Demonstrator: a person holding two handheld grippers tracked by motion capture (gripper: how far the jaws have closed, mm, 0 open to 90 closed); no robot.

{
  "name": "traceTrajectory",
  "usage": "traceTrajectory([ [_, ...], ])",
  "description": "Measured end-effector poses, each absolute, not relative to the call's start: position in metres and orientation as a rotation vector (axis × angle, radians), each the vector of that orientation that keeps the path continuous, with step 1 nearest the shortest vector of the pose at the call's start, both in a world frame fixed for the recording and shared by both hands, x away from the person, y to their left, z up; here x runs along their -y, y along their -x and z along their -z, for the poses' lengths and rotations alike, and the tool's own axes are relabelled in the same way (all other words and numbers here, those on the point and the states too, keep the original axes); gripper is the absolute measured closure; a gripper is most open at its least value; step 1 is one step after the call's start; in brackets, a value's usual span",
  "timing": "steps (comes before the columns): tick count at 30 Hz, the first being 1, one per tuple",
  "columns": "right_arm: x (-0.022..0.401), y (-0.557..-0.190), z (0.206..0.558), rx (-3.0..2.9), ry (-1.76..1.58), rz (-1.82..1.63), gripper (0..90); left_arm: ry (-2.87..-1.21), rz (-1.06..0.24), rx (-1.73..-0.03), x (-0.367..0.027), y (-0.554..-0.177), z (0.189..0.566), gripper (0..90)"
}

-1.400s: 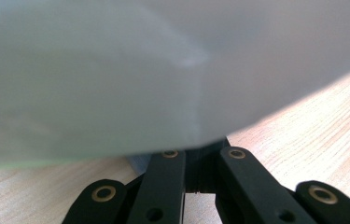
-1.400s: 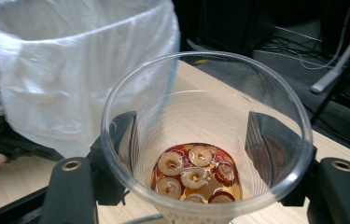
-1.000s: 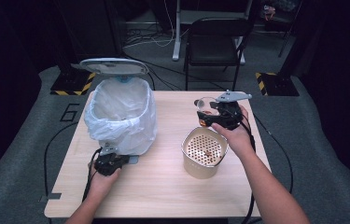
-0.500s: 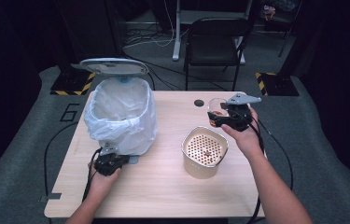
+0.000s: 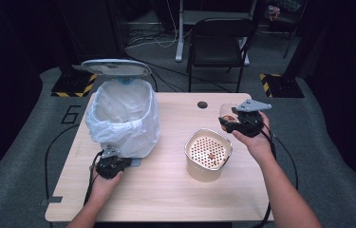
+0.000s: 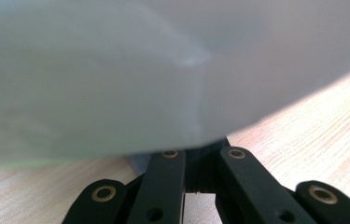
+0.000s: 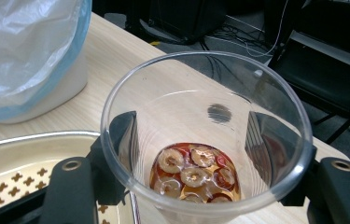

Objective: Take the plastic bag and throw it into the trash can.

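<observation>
A clear plastic cup [image 5: 226,112] with red-brown liquid and sliced rounds [image 7: 193,175] at its bottom is held off the table. My right gripper [image 5: 236,121] is shut on it, one jaw on each side of its wall [image 7: 193,140]. A cream perforated strainer bowl [image 5: 208,154] stands just left of and below the cup, with a small reddish bit inside. My left gripper [image 5: 110,166] lies low on the table at the foot of a white-bagged bin [image 5: 123,118]. Its jaws are shut and their tips reach under the bin [image 6: 116,84].
The bin's lid [image 5: 115,67] stands open at the back. A dark round hole [image 5: 202,104] sits in the wooden table [image 5: 166,190] behind the strainer. A black chair [image 5: 218,42] stands beyond the far edge. Cables trail off both sides.
My right gripper has carried the cup to the right and slightly down, away from above the strainer's far side. The left gripper has stayed at the bin's foot.
</observation>
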State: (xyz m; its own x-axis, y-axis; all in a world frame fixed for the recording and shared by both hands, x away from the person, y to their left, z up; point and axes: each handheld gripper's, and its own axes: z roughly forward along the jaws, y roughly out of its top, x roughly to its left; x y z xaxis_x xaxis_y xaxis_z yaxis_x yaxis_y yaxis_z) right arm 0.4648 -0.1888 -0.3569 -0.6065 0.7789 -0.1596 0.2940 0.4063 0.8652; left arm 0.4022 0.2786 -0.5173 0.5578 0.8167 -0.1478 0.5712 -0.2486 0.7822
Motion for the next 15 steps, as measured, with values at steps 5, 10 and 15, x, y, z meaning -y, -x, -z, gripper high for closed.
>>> traceTrajectory([
  [5,0.1912,-0.4617,0.3599,-2.112,-0.879,-1.114,34.5,-1.951,-0.367,-1.117,-0.2788,-0.4022,0.5172,90.0],
  [10,0.1931,-0.4588,0.3611,-2.109,-0.864,-1.115,34.5,-1.950,-0.367,-1.117,-0.2788,-0.4022,0.5172,90.0],
  [15,0.1913,-0.4545,0.3596,-2.094,-0.835,-1.109,34.5,-1.947,-0.366,-1.119,-0.2783,-0.4019,0.5173,90.0],
])
